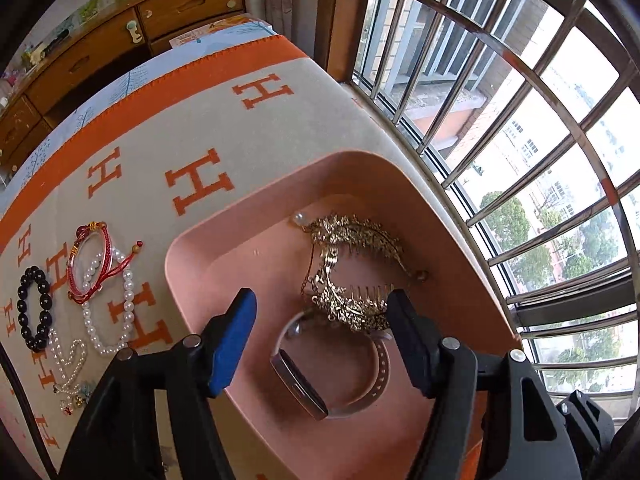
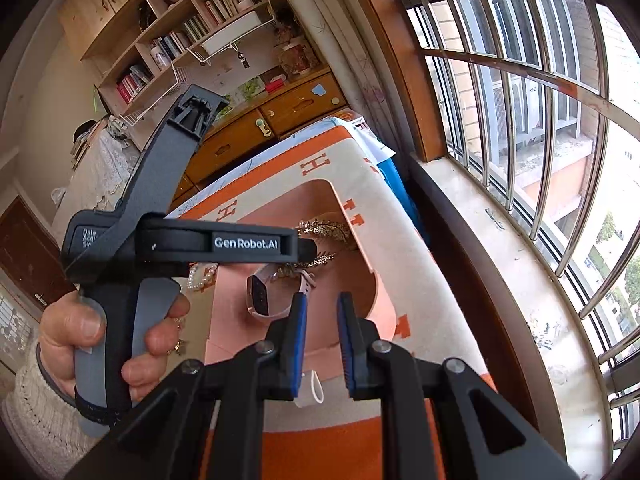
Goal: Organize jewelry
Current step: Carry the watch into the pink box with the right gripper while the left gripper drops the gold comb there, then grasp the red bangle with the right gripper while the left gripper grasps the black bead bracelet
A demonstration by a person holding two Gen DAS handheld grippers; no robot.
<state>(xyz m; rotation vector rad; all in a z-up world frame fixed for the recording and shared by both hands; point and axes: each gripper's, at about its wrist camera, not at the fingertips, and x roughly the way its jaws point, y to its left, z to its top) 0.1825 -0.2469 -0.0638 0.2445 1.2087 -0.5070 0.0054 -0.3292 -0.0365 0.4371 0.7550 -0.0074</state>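
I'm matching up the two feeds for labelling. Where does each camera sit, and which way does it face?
Left wrist: on the left gripper, looking steeply down into the pink tray; its open fingers straddle the watch, with bracelets on the blanket to the left.
Right wrist: on the right gripper, angled down over the tray's near edge toward the window; the person's left hand holding the other gripper shows.
Shared: tray, watch, gold hair combs, blanket, barred window.

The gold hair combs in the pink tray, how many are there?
2. One gold comb lies toward the far side of the pink tray; the other sits nearer, partly over the watch. They overlap, so another could be hidden.
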